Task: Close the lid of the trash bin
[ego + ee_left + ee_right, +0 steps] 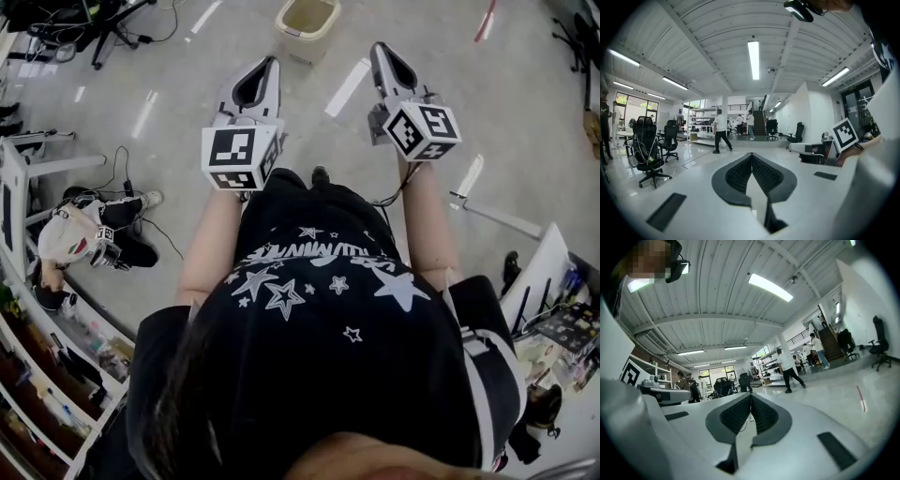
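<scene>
A cream trash bin (307,22) stands on the shiny floor at the top centre of the head view. Its top gapes and the inside shows; I cannot make out the lid itself. Both grippers are held up in front of the person's chest, short of the bin and above the floor. My left gripper (271,62) is shut with nothing in it, and its ribbed pads (740,172) meet at the tips. My right gripper (377,47) is likewise shut and empty, pads (761,412) touching. Both gripper views look level across the room, with the bin out of their sight.
A person (98,236) sits on the floor at the left beside shelving (47,375). White furniture legs (497,217) lie at the right. Office chairs (650,149) and walking people (720,131) show far off in the gripper views. Bare floor lies between the grippers and the bin.
</scene>
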